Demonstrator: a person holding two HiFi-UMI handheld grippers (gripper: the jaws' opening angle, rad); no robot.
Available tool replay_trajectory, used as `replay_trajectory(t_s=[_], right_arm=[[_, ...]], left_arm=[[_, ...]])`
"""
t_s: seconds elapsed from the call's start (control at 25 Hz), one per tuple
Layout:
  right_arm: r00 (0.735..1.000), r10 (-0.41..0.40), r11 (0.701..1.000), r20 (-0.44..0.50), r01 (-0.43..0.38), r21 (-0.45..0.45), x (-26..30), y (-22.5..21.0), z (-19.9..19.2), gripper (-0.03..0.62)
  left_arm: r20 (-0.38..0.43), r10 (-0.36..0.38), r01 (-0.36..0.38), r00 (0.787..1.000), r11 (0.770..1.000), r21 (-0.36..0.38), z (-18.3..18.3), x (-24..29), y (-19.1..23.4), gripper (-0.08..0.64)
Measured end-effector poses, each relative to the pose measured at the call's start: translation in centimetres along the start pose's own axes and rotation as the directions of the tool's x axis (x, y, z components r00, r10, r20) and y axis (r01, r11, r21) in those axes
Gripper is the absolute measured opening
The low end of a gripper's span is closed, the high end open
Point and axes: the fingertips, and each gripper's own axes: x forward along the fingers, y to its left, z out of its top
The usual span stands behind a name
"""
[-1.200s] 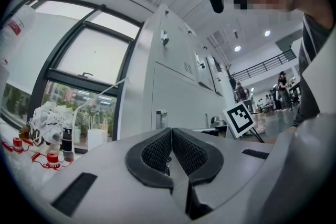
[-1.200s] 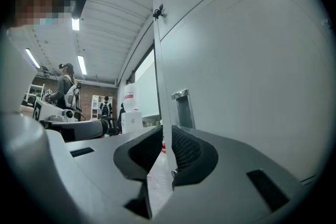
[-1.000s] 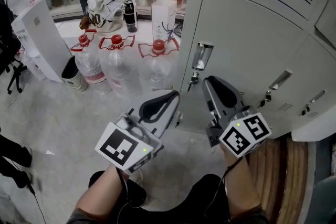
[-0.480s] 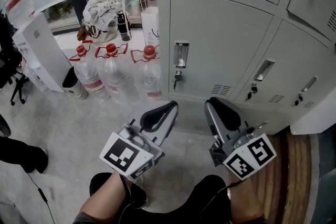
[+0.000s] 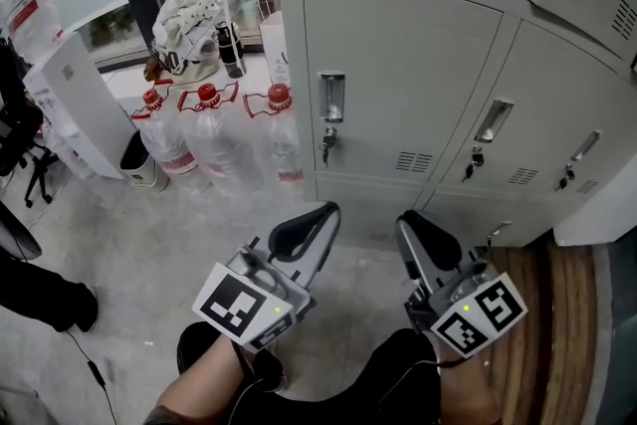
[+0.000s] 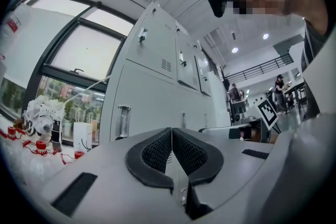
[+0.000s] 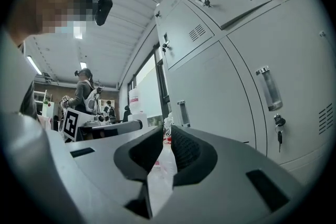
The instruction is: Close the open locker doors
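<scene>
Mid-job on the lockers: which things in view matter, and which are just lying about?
Job: locker doors, left gripper, right gripper.
Lying about: red-capped water bottles, black flask, small bin, white bundle.

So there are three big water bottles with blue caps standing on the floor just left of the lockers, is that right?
Not quite. The caps are red, not blue, as the head view shows. The three water bottles do stand on the floor just left of the lockers.
</scene>
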Motion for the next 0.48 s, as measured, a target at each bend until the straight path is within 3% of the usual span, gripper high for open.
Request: replay_trajectory(t_s=[0.32, 0.48], right_arm=[[0.997, -0.075, 0.997, 0.002, 0.075, 0.036, 2.1, -0.8, 0.4, 0.046], [0.993, -0.114, 0.989, -0.035, 0.117, 0.093, 4.0, -0.8, 3.3, 0.046]], left_arm=[[-0.013, -0.072, 0.072, 0.997, 0.997, -0.019, 0.6, 1.7, 1.4, 0.009], [-0.048, -0.093, 0.088, 0.995, 0.991, -0.096, 3.7, 3.0, 3.6, 0.009]])
